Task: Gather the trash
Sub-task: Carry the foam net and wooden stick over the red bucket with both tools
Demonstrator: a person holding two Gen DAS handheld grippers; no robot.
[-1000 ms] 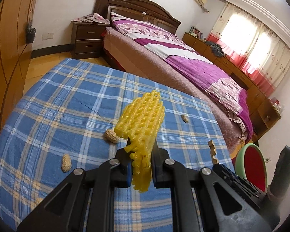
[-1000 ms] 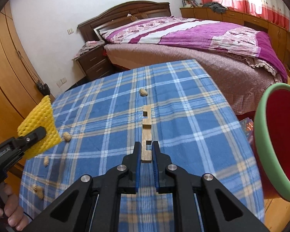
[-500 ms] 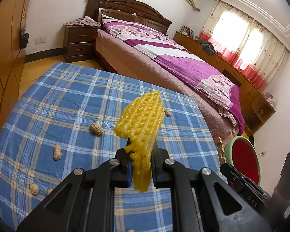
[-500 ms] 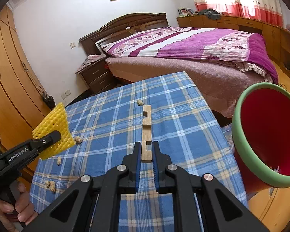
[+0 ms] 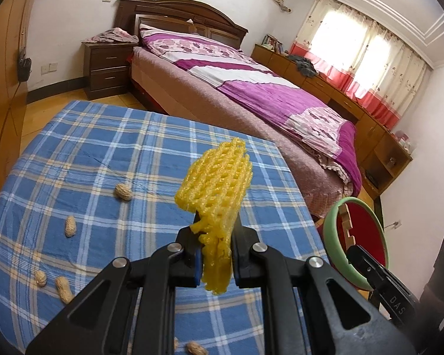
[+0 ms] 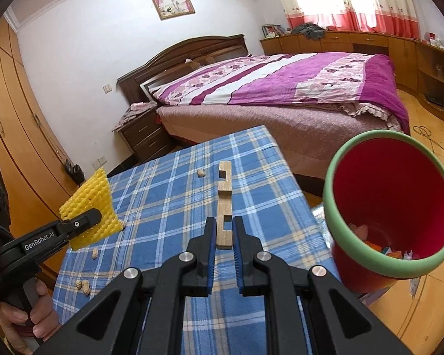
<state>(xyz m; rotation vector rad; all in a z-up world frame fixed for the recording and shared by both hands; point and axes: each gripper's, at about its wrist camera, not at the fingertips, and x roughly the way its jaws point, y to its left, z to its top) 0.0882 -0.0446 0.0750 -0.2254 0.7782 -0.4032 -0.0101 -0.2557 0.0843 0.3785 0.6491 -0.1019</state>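
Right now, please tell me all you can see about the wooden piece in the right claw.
The wooden piece is a pale, flat strip of light wood with square notches cut in one edge. The right claw is shut on its near end; the rest points forward, above the blue checked tablecloth, left of the red bin.

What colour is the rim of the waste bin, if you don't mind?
Green, around a red bin; the right wrist view shows it best.

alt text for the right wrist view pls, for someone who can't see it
The right claw grips a notched wooden strip above a blue plaid tablecloth scattered with peanuts, beside a red bin with a green rim. At left, the left claw holds yellow foam netting; a bed lies behind.
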